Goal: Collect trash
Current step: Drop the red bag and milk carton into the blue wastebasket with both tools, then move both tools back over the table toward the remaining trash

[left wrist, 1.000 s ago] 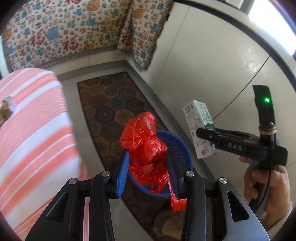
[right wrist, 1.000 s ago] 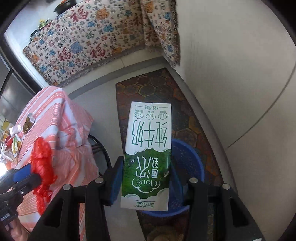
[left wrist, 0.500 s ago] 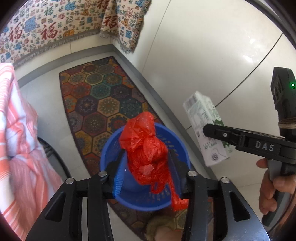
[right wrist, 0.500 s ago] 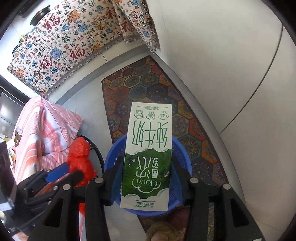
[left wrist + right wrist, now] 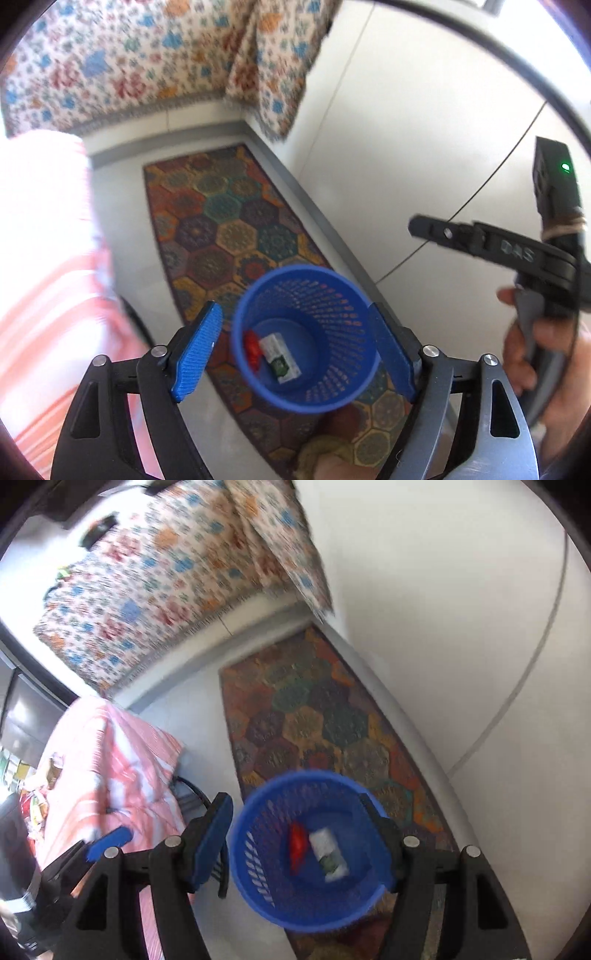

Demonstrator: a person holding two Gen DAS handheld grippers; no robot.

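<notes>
A blue mesh waste basket [image 5: 325, 295] [image 5: 258, 853] stands on the patterned rug below both grippers. At its bottom lie a crumpled red plastic bag [image 5: 252, 348] [image 5: 297, 843] and a green-and-white milk carton [image 5: 281, 356] [image 5: 328, 853], side by side. My left gripper [image 5: 295, 354] hangs above the basket with its jaws opening and nothing between its blue pads. My right gripper [image 5: 301, 845] is likewise over the basket, jaws opening, holding nothing. In the left wrist view the right gripper [image 5: 491, 247] appears from the side at the right, with a hand on its handle.
A hexagon-patterned rug [image 5: 229, 229] [image 5: 314, 716] runs along a white wall [image 5: 424, 129]. An orange-and-white striped cloth [image 5: 44, 266] [image 5: 110, 753] covers furniture at the left. A patterned throw [image 5: 129, 62] [image 5: 177, 572] hangs at the far end. A dark curved chair leg [image 5: 192, 786] stands beside the basket.
Both grippers opened: the red bag left my left gripper and the milk carton left my right one, and both now lie at the bottom of the blue basket.
</notes>
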